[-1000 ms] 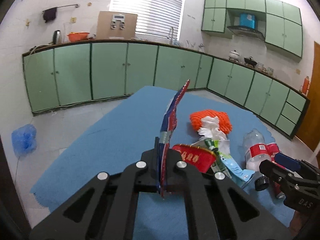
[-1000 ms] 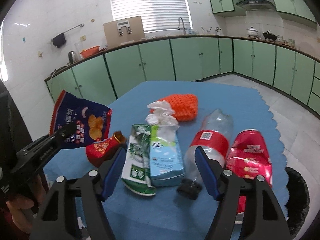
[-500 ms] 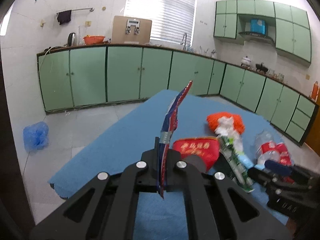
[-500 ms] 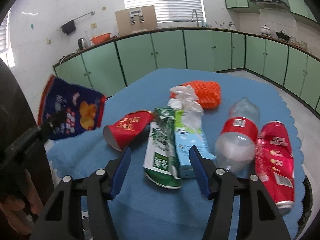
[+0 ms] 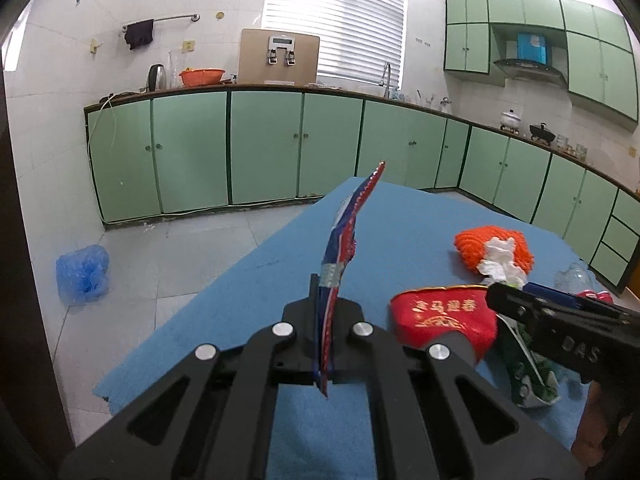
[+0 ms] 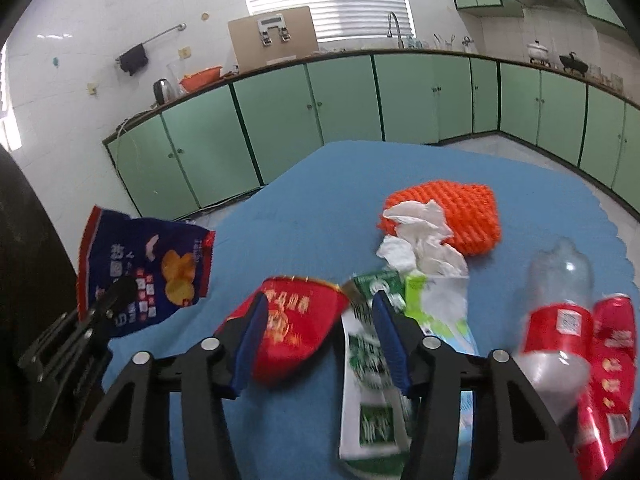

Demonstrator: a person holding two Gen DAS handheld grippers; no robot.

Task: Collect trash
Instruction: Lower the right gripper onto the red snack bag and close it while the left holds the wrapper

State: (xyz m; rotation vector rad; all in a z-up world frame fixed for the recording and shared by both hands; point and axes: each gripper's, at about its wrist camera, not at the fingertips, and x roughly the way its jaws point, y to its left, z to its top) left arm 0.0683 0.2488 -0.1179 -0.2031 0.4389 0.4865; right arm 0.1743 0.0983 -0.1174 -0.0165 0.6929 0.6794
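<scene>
My left gripper (image 5: 325, 308) is shut on a blue chip bag (image 5: 345, 240), held edge-on above the blue table; the bag also shows in the right wrist view (image 6: 148, 272), at the left. My right gripper (image 6: 320, 312) is open, its blue pads on either side of a red paper cup (image 6: 298, 332) lying on its side. The cup also shows in the left wrist view (image 5: 444, 316). Beside it lie a green carton (image 6: 372, 368), a light-green carton (image 6: 440, 312), white tissue (image 6: 420, 240), an orange mesh (image 6: 460, 212), a clear bottle (image 6: 556, 320) and a red can (image 6: 612, 368).
The table has a blue cloth (image 6: 320, 208). Green cabinets (image 5: 260, 144) line the walls behind it. A blue plastic bag (image 5: 82, 274) lies on the tiled floor to the left. A dark panel (image 5: 20, 280) stands at the far left.
My right gripper has moved left, from around the cartons to around the red cup. My left gripper has swung left and back with the chip bag still held.
</scene>
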